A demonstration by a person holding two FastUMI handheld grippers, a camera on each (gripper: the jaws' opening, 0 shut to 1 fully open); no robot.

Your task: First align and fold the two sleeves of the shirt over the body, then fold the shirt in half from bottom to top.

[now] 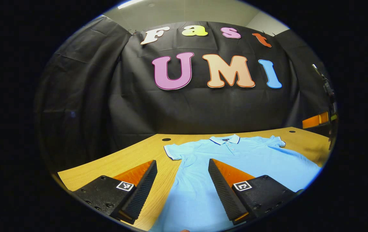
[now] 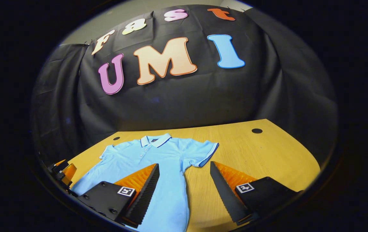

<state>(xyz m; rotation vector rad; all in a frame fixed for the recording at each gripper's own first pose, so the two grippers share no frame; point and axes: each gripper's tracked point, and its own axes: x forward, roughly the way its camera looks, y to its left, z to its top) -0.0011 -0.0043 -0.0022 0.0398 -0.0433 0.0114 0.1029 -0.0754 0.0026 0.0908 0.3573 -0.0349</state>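
- Shirt (image 1: 235, 158) is a light blue polo, lying flat and face up on the wooden tabletop (image 1: 132, 158), collar (image 1: 225, 140) at the far end toward the black cloth wall (image 1: 187, 109), hem toward me.
- Both short sleeves are spread out to the sides, nothing folded over the body so far. In the left gripper view the left sleeve (image 1: 174, 151) is just past my fingertips, and the other sleeve (image 1: 277, 141) sits far right.
- Left gripper (image 1: 182, 190) hangs over the near left part of the shirt, fingers wide apart and holding nothing. One finger (image 1: 142, 190) is over bare wood, the other one (image 1: 222, 190) is over the blue fabric. Can't tell if either actually touches down.
- Right gripper (image 2: 184, 193) is also spread wide, nothing between the fingers. Its left finger (image 2: 145, 193) is over the shirt body, its right finger (image 2: 226, 193) is over bare tabletop beside the shirt's right edge.
- From the right gripper view, the right sleeve (image 2: 205, 153) with its dark trim lies just beyond the gap between my fingers.
- Couple of dark round holes in the tabletop, one far right (image 2: 256, 130) and one far left (image 1: 166, 139).
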